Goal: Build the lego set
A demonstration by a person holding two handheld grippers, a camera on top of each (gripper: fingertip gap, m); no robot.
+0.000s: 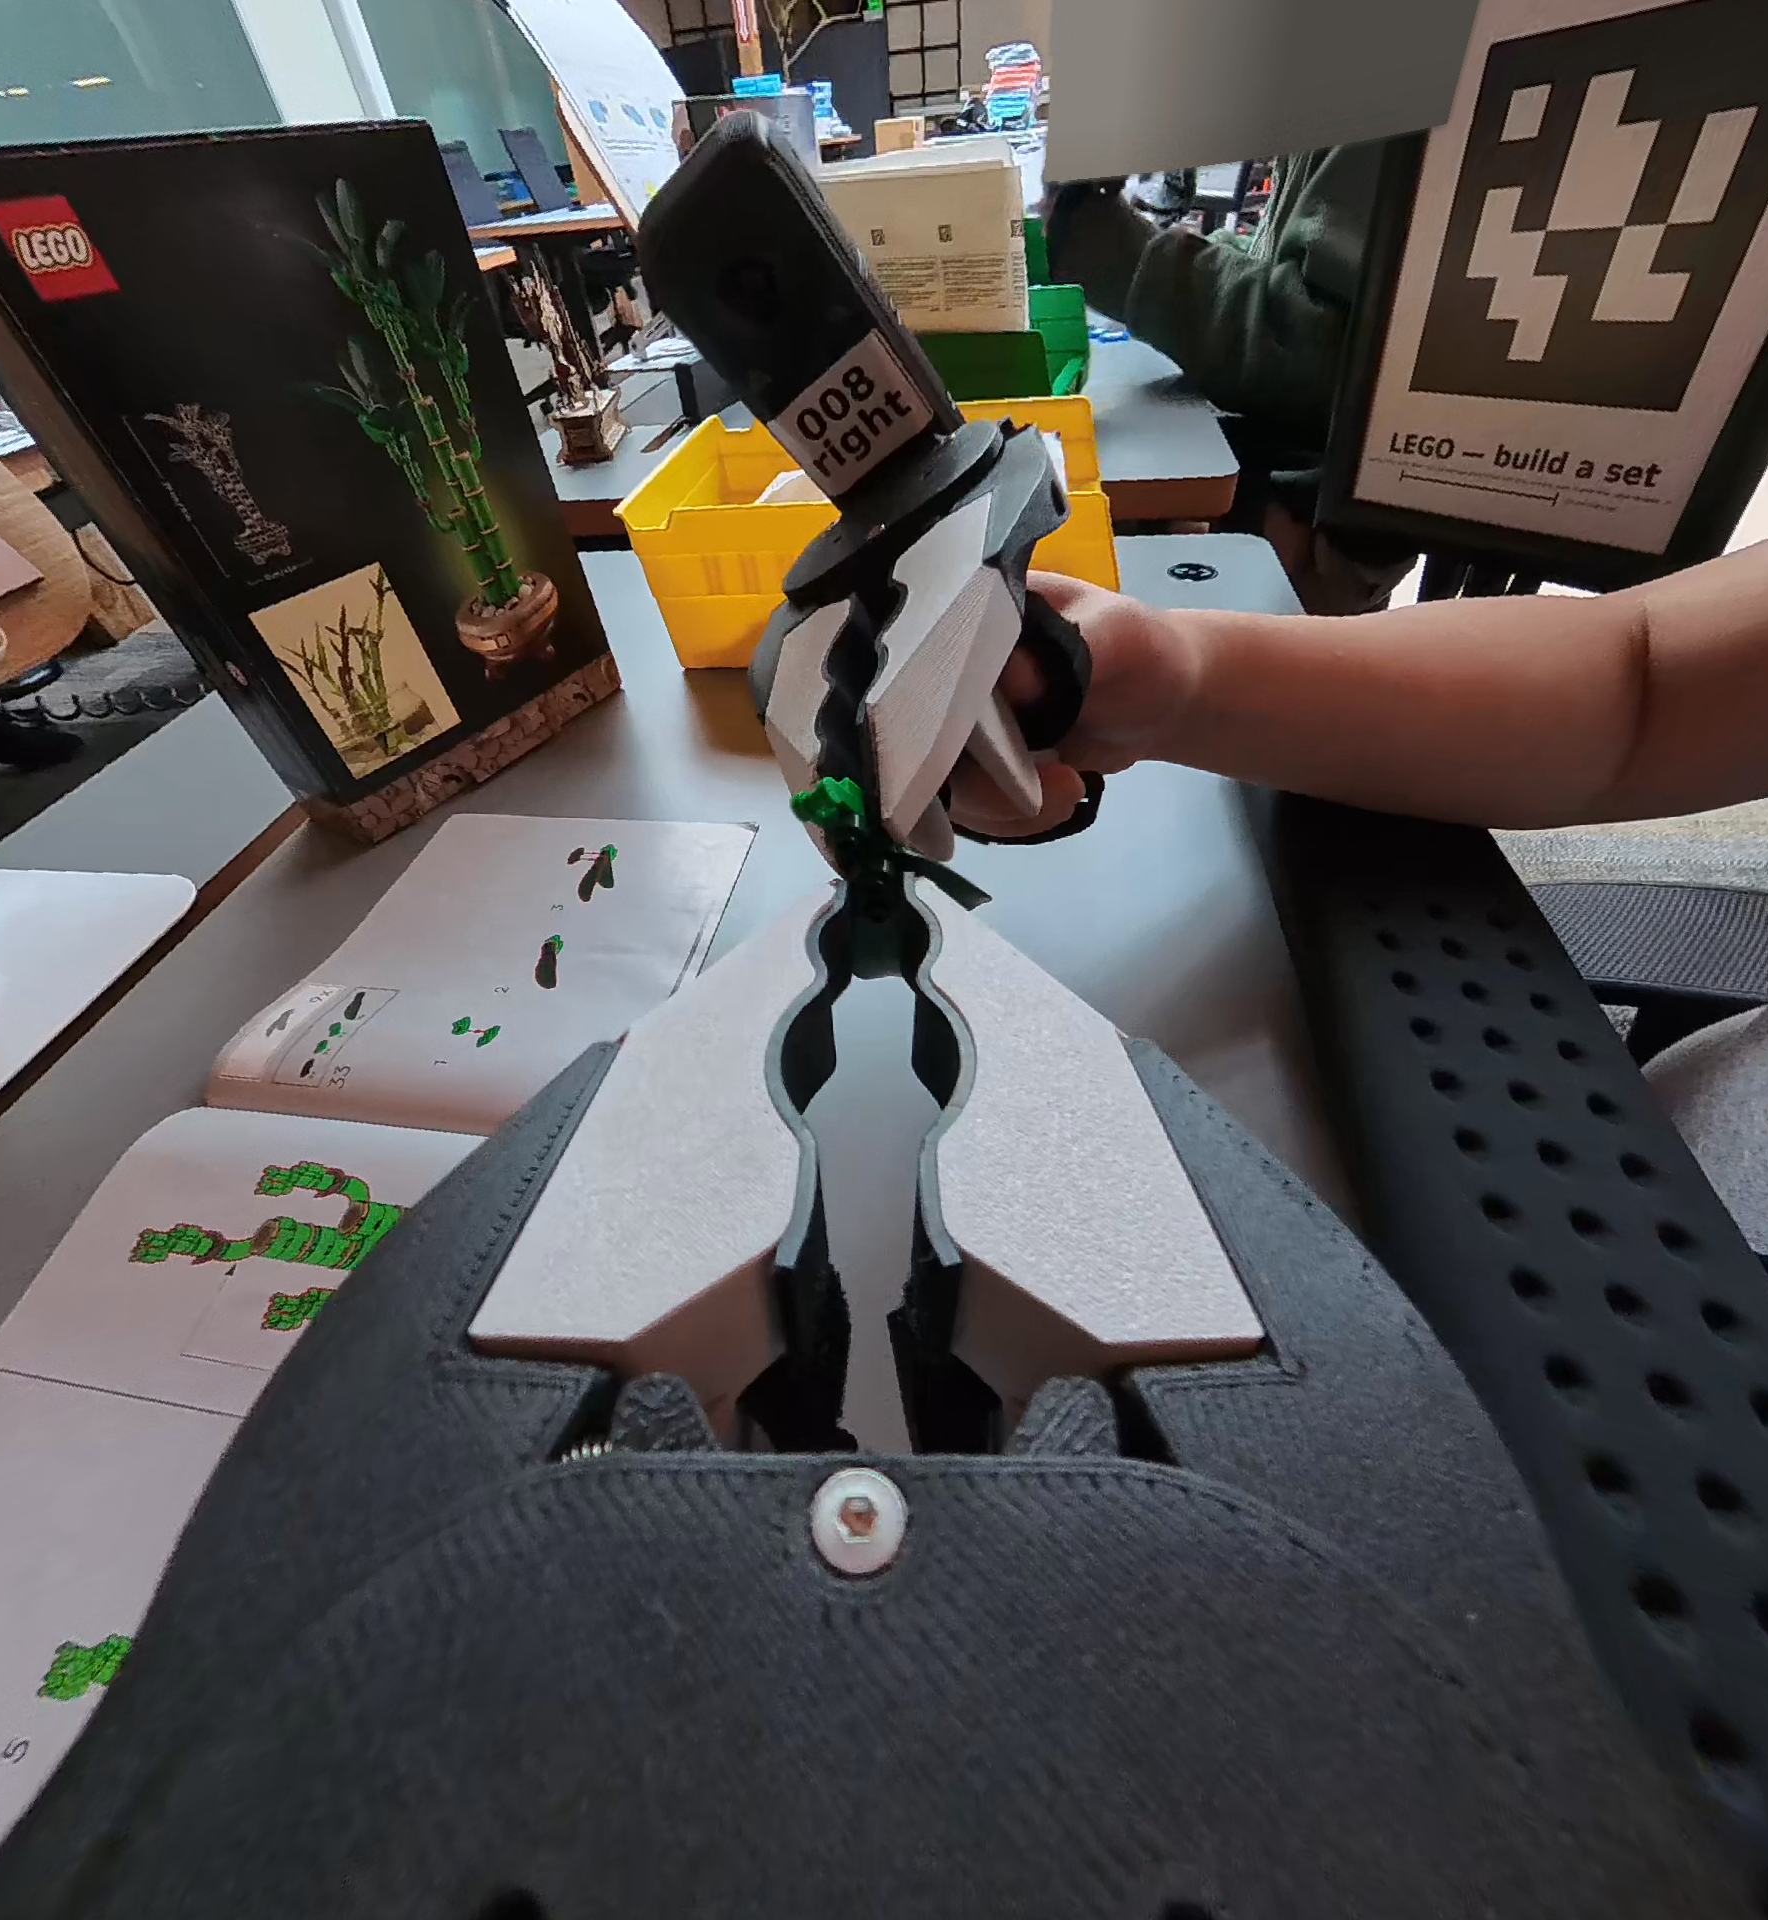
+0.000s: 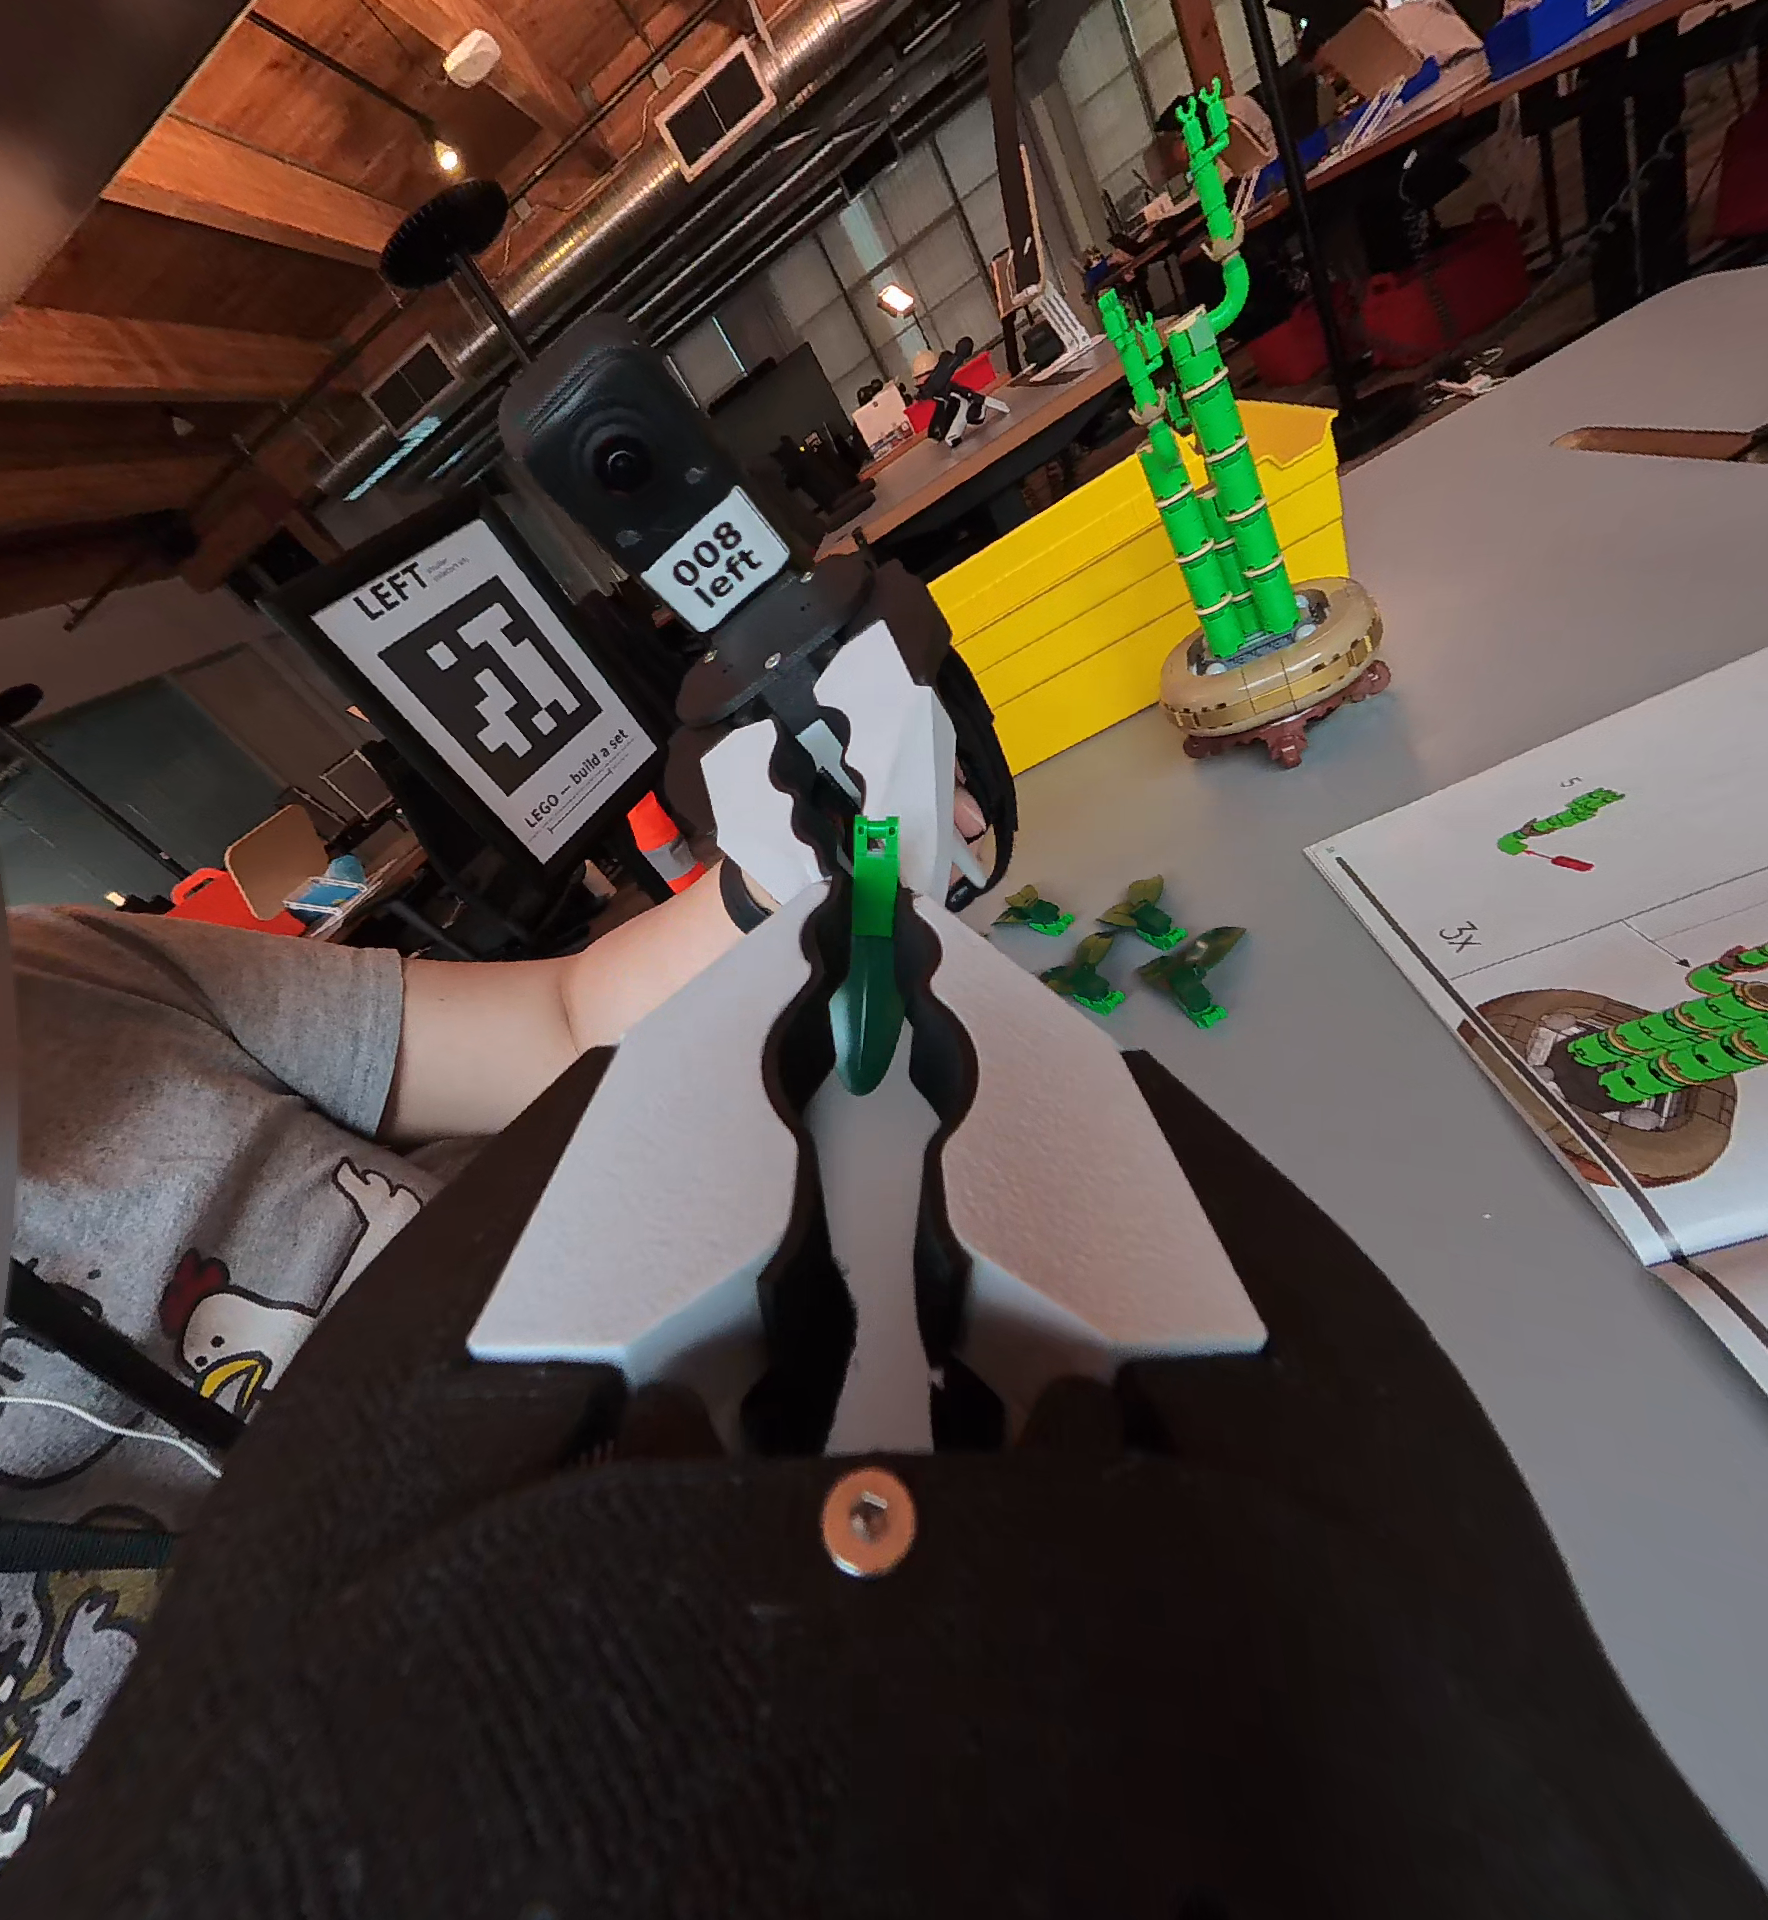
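My left gripper (image 1: pixel 875 904) is shut on a dark green leaf piece (image 1: pixel 875 951) above the table. My right gripper (image 2: pixel 864 904) is shut on a dark green leaf (image 2: pixel 864 1029) with a bright green clip piece (image 2: pixel 872 862) sticking out past its tips. The two grippers meet tip to tip, and their pieces touch. In the left wrist view the right gripper (image 1: pixel 864 831) comes down from above with the bright green clip (image 1: pixel 826 803) at its tips. The left gripper also shows in the right wrist view (image 2: pixel 844 821). A green bamboo model (image 2: pixel 1223 499) stands in a tan pot (image 2: pixel 1275 665).
Several finished leaf assemblies (image 2: pixel 1119 945) lie on the grey table. An open instruction booklet (image 1: pixel 506 935) (image 2: pixel 1638 987) lies flat. A yellow bin (image 1: pixel 714 561) (image 2: pixel 1056 623) and the set's box (image 1: pixel 267 447) stand behind. A black perforated chair (image 1: pixel 1586 1247) is at the right. My left and right fingertips are right by each other. From either gripper's tips it is about 30 centimetres to the tan pot (image 2: pixel 1275 665).
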